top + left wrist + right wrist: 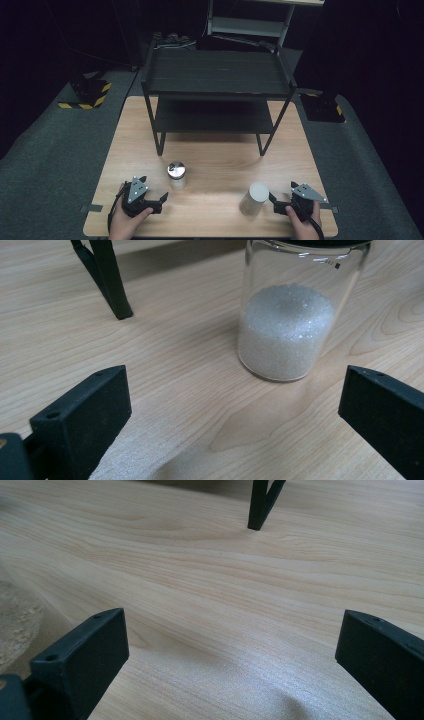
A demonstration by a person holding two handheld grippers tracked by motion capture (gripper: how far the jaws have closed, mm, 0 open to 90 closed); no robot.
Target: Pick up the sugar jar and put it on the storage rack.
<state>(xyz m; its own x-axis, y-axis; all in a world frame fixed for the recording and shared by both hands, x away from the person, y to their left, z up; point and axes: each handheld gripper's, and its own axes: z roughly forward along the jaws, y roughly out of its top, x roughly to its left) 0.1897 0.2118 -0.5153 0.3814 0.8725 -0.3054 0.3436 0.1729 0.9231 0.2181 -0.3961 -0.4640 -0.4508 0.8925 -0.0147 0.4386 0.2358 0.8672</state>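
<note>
Wooden table point(210, 210) carried a black two-tier shelf rack point(216, 80) at its far half, with two jars and both grippers along the near edge.

Left gripper point(161, 200), held in the person's left hand point(127, 222), lay low over the table with jaws spread wide and nothing between them; the pads touched no object. In the left gripper view both black jaws stood far apart over bare wood. Right gripper point(272, 201), in the right hand point(306, 222), was likewise wide open and empty, jaws over bare wood in its own view.

Glass jar with a metal lid point(177, 175) stood upright, clear-walled, roughly half filled with fine white granules point(285, 330). It stood just ahead of the left gripper and slightly to the right of it, apart from the jaws; a rack leg point(111, 282) stood farther back to the left.

Second jar with a white top point(254, 199), holding pale beige contents, stood upright just beside the right gripper's jaw tips, on their left; contact could not be told.
</note>
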